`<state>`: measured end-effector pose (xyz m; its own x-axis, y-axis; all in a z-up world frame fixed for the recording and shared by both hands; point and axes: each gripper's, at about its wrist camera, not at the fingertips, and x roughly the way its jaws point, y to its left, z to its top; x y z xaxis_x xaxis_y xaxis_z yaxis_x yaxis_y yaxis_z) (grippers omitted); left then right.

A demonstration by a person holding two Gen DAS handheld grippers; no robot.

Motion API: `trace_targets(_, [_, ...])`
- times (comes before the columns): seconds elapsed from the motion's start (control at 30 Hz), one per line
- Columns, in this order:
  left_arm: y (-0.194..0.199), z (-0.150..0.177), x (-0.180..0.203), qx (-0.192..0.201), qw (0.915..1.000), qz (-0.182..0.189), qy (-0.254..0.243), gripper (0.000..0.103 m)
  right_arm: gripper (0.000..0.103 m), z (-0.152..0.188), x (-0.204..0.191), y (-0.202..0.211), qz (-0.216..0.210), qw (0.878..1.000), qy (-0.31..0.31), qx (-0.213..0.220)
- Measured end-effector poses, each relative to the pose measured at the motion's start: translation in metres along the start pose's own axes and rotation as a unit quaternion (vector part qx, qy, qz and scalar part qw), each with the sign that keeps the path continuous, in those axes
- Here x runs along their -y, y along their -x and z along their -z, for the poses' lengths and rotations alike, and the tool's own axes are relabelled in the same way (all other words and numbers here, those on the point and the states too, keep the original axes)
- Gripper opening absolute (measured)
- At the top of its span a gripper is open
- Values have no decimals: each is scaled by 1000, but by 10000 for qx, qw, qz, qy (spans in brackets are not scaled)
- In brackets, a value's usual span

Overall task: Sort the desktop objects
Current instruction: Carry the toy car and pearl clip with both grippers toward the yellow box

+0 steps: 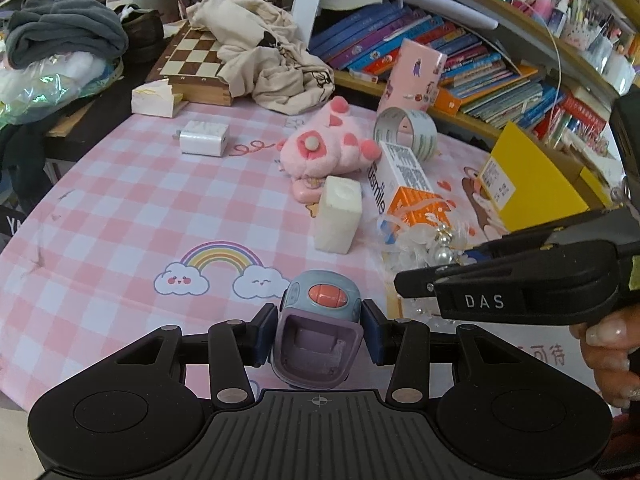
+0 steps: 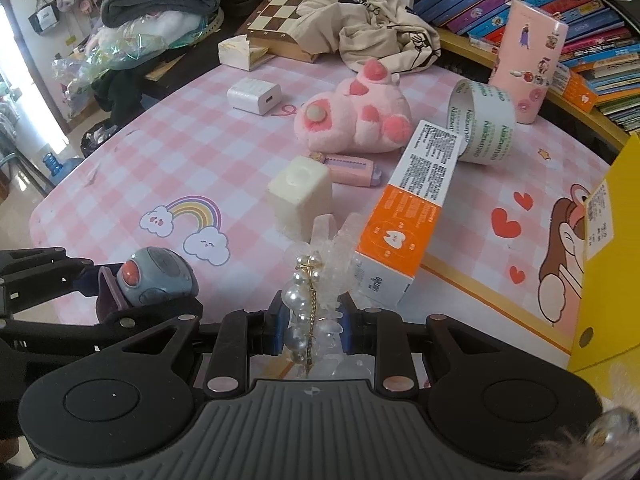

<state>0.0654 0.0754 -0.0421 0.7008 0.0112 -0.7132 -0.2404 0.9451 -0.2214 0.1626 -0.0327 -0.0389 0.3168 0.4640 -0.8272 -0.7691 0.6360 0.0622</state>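
Note:
My left gripper (image 1: 319, 330) is shut on a blue-grey toy (image 1: 320, 320) with a red button and a purple opening, low over the pink checked mat (image 1: 120, 208). The toy also shows in the right wrist view (image 2: 154, 276). My right gripper (image 2: 312, 324) is shut on a pearl and clear-bead hair clip (image 2: 310, 292). The clip shows in the left wrist view (image 1: 432, 240), with the right gripper (image 1: 416, 284) at the right edge. An orange and white toothpaste box (image 2: 408, 216) lies just beyond the clip.
On the mat are a white block (image 2: 300, 196), a pink plush toy (image 2: 356, 120), a pink flat case (image 2: 352, 170), a tape roll (image 2: 484, 124), a white charger (image 2: 254, 96) and a pink cylinder (image 2: 528, 60). A yellow box (image 2: 608, 264) stands at the right. Chessboard, clothes and bookshelves are behind.

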Motion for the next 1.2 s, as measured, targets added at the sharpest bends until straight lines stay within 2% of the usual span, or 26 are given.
trace_targets(0.33, [11, 0, 2, 145, 9997, 175, -34, 43, 23, 11, 0, 17, 130, 9997, -156, 125])
trace_targets(0.53, [15, -2, 5, 169, 9990, 404, -31, 43, 23, 20, 5, 29, 252, 9989, -358, 193])
trace_targets(0.9, [14, -7, 20, 79, 9950, 947, -298, 43, 23, 44, 26, 50, 466, 9933, -1042, 188])
trace_targets(1.2, [15, -9, 31, -48, 9900, 1302, -541, 43, 23, 68, 43, 72, 753, 9842, -1577, 287])
